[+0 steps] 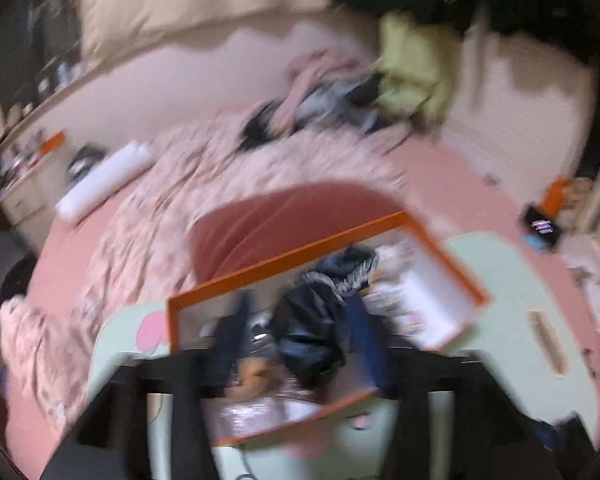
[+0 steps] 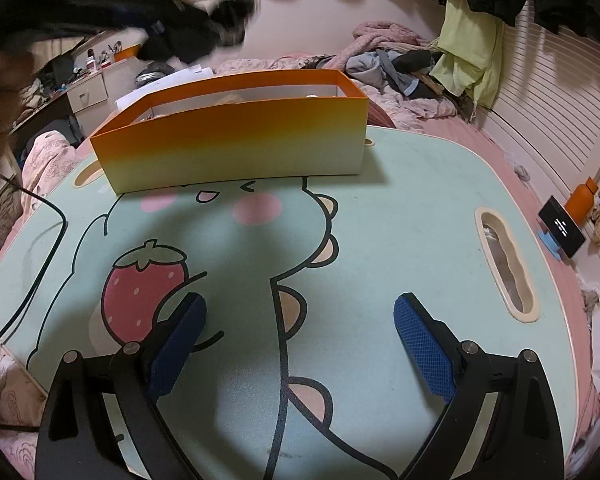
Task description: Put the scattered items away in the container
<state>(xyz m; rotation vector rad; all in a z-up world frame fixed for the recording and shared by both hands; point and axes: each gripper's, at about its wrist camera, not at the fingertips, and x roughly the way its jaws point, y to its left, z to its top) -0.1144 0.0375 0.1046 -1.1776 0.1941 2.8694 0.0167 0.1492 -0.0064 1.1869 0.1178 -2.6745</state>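
Note:
The orange and cream box (image 2: 236, 140) stands at the far side of the mint cartoon lap table (image 2: 400, 240). In the blurred left wrist view I look down into the box (image 1: 292, 256) from above. My left gripper (image 1: 300, 320) is shut on a dark cloth item (image 1: 312, 324) with a grey striped cuff, held over the box's inside. It shows in the right wrist view as a dark blurred bundle (image 2: 204, 28) above the box. My right gripper (image 2: 300, 328) is open and empty, low over the table's near half.
A black cable (image 2: 40, 268) runs over the table's left edge. The table has a handle slot (image 2: 504, 264) at the right. A phone on a blue stand (image 2: 560, 232) and an orange bottle (image 2: 582, 200) sit on the pink bed at right. Clothes (image 2: 400, 56) pile behind.

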